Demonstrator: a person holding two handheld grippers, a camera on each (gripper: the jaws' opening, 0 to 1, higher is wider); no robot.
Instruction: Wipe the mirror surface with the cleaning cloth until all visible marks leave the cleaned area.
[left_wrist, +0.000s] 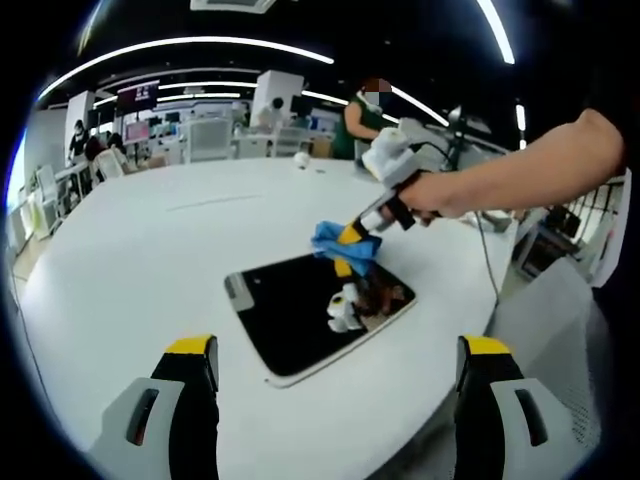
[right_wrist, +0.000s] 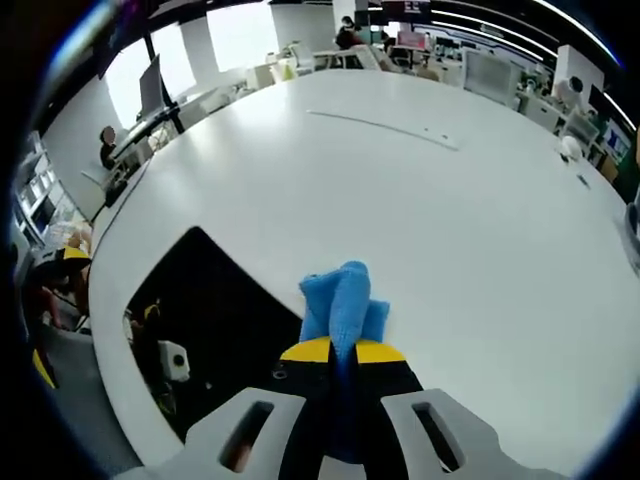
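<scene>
White and wide, the round table carries the mirror, a dark rectangular plate with rounded corners that lies flat near the table's near edge. Behind it is an open office with desks and some people far away.

In the left gripper view, the right gripper comes in from the right, held by a person's hand. Its jaws are clenched on the cleaning cloth, a blue bunch that hangs over the far right edge of the mirror. I cannot tell if the cloth already touches the glass. The right gripper view shows the same cloth pinched between the yellow-tipped jaws, with the mirror to the left and below it.

The left gripper holds nothing, its jaws wide apart, on the near side of the mirror. The right gripper is clearly nearer. From the cloth, the mirror's long axis runs toward the near left, so I judge the wipe should travel that way.
</scene>
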